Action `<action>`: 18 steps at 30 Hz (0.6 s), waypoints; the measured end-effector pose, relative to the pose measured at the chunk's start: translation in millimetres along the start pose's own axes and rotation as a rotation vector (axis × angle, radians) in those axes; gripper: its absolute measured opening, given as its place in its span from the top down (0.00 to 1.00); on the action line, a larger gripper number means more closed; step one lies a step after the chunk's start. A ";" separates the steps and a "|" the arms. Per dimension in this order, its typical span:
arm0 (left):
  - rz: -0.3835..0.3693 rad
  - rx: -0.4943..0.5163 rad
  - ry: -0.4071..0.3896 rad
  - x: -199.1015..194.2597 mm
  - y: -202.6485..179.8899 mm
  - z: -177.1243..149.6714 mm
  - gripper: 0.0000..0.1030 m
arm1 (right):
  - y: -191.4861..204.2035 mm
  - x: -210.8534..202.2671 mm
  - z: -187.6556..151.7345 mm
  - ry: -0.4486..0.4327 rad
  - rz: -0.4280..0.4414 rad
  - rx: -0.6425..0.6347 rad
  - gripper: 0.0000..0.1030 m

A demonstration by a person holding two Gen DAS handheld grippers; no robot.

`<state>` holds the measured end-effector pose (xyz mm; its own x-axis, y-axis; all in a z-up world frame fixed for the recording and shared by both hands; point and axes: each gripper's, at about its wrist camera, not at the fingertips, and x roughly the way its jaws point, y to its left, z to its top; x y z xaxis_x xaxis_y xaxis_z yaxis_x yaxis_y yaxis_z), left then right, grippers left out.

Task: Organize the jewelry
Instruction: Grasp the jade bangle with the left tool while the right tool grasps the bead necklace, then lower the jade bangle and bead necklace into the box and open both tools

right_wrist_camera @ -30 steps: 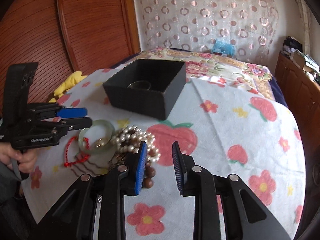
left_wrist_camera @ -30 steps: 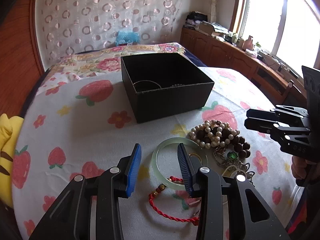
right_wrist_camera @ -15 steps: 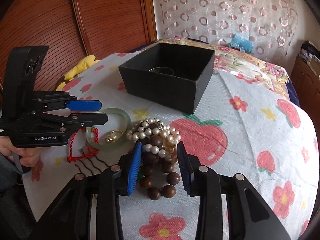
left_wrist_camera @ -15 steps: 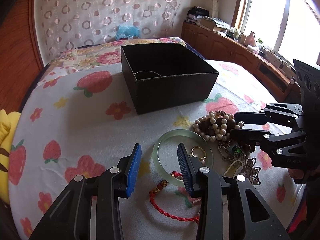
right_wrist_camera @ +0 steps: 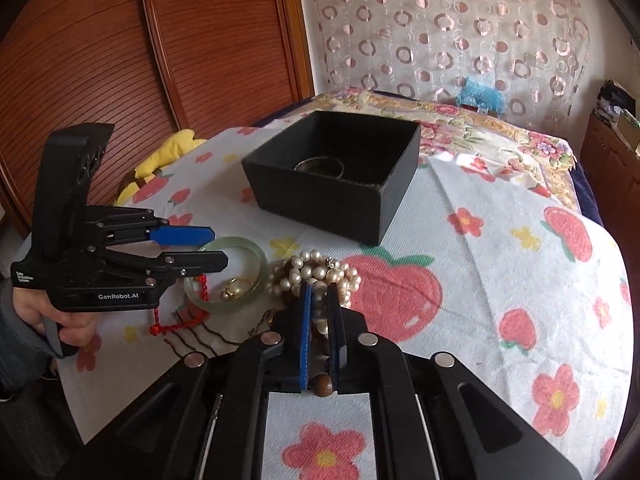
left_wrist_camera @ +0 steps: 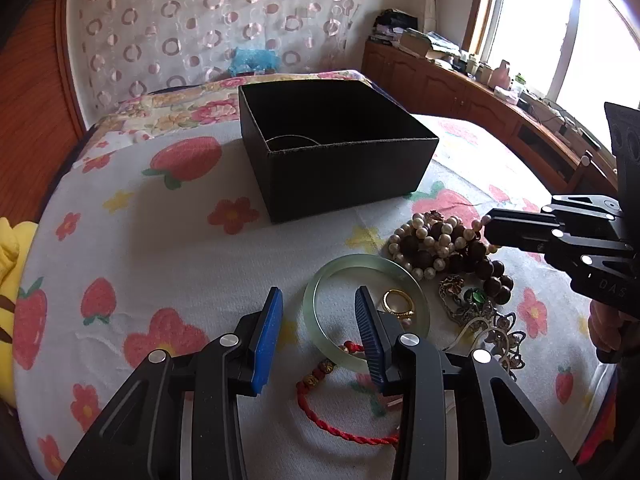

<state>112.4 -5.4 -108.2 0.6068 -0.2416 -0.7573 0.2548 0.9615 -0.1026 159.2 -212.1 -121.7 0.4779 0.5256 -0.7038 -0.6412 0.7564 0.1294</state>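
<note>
A black open box (left_wrist_camera: 336,152) (right_wrist_camera: 332,184) stands on the strawberry-print cloth with a thin bangle inside. In front of it lies a heap of jewelry: a pearl string (left_wrist_camera: 424,240) (right_wrist_camera: 316,268), dark wooden beads (left_wrist_camera: 484,268), a pale green jade bangle (left_wrist_camera: 340,276) (right_wrist_camera: 256,256), a gold ring (left_wrist_camera: 398,304), a red cord bracelet (left_wrist_camera: 340,428). My left gripper (left_wrist_camera: 318,332) is open, its right finger inside the jade bangle. My right gripper (right_wrist_camera: 320,320) is shut on the wooden bead and pearl strands.
A silver chain with a green stone (left_wrist_camera: 472,300) lies beside the beads. A yellow plush toy (right_wrist_camera: 168,152) sits at the cloth's left edge. A wooden headboard (right_wrist_camera: 120,60) and a dotted curtain (left_wrist_camera: 200,20) stand behind; a cabinet (left_wrist_camera: 460,88) runs under the window.
My right gripper moved forward onto the bead heap and closed on the strands. My left gripper crept forward over the jade bangle, still open.
</note>
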 end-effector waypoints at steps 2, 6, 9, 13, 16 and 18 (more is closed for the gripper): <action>-0.006 -0.003 0.001 0.8 0.3 0.0 0.65 | -3.0 -3.5 2.6 -0.011 -0.004 0.011 0.92; -0.022 -0.009 0.003 3.8 1.5 2.2 0.66 | -7.1 -14.7 7.9 -0.047 -0.019 0.023 0.92; -0.026 -0.008 0.008 5.3 1.7 4.7 0.78 | -7.5 -24.5 13.2 -0.074 -0.034 0.025 0.92; -0.012 0.006 0.008 6.1 1.2 5.6 0.91 | -6.2 -37.4 20.3 -0.112 -0.048 0.025 0.92; 0.003 0.019 -0.005 2.2 -1.5 5.4 0.92 | -5.8 -45.8 26.5 -0.133 -0.056 0.020 0.92; 0.010 0.019 -0.025 -3.0 -3.1 6.0 0.92 | -5.0 -50.1 31.5 -0.144 -0.061 0.015 0.92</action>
<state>114.3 -8.5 -101.8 0.6283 -0.2351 -0.7416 0.2625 0.9614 -0.0823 157.4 -230.0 -65.2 0.5976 0.5276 -0.6038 -0.5996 0.7940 0.1004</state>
